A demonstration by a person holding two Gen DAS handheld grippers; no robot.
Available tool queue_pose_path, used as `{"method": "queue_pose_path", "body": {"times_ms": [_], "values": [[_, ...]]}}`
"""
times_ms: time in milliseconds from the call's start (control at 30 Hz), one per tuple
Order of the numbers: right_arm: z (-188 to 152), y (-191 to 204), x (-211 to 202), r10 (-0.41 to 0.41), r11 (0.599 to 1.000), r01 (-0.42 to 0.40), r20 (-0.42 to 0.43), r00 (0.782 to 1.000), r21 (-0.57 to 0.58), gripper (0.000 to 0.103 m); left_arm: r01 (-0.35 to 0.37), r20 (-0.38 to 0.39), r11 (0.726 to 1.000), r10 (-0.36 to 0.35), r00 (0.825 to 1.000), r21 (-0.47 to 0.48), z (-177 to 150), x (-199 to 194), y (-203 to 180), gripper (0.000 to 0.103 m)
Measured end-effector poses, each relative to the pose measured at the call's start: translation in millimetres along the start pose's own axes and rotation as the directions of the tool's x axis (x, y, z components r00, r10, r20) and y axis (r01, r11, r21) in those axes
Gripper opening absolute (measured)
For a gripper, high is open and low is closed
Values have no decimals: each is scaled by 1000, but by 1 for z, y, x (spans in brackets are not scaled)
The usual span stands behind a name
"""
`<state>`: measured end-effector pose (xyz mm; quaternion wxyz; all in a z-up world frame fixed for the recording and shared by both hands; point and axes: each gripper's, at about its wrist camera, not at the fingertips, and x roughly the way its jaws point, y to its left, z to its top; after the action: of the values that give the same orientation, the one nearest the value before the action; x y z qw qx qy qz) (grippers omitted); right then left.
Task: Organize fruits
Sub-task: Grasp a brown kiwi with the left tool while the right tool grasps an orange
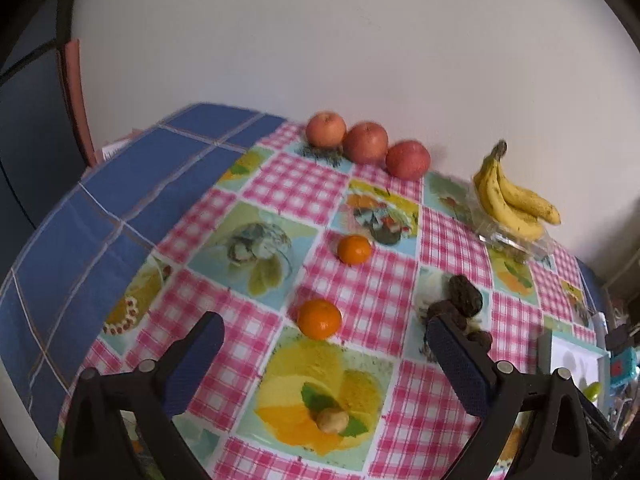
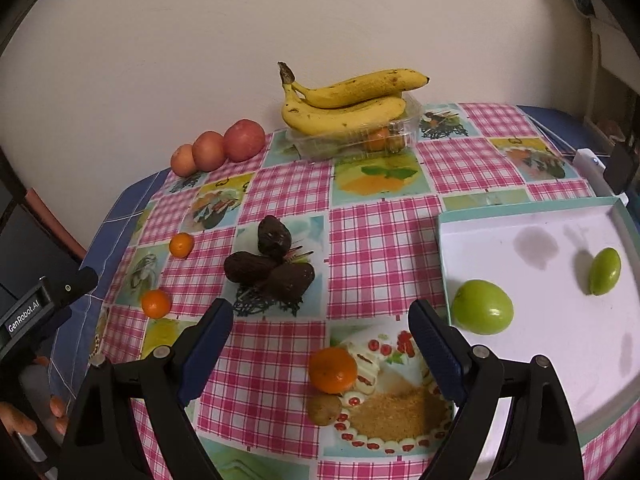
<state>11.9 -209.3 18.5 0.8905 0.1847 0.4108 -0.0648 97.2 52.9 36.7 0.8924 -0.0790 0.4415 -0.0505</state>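
Note:
My left gripper [image 1: 324, 330] is open and empty, just short of a mandarin [image 1: 319, 319]; a second mandarin [image 1: 354, 249] lies farther on, and a small brown fruit [image 1: 332, 421] lies below the jaws. My right gripper [image 2: 320, 318] is open and empty above another mandarin [image 2: 333, 370] and a small brown fruit [image 2: 324, 409]. Three dark avocados [image 2: 269, 266] lie ahead of it. Three red apples [image 1: 366, 143] line the wall. Bananas [image 2: 348, 98] rest on a clear box [image 2: 360, 136]. Two green fruits [image 2: 483, 312] [image 2: 605, 271] lie in a white tray [image 2: 520, 360].
The table has a pink checked cloth [image 2: 380, 248] over a blue one [image 1: 100, 200], against a white wall. The left gripper's body [image 2: 40, 312] and the hand holding it show at the right wrist view's left edge. A white device [image 2: 588, 160] sits beyond the tray.

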Motion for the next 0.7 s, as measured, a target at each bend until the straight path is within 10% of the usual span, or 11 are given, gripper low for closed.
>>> {"method": "queue_pose_path", "body": {"times_ms": [333,700], "values": [[-7,-7,15,-5,1000,6,-93,996,16,48,68,-193,997,-75,978,-41,-27,32,-7,74],[-24,-8,40,-44,999,41,-209,977,-19,42,44,-327,998,-53,944,-35,-52,58,-13,53]]}}
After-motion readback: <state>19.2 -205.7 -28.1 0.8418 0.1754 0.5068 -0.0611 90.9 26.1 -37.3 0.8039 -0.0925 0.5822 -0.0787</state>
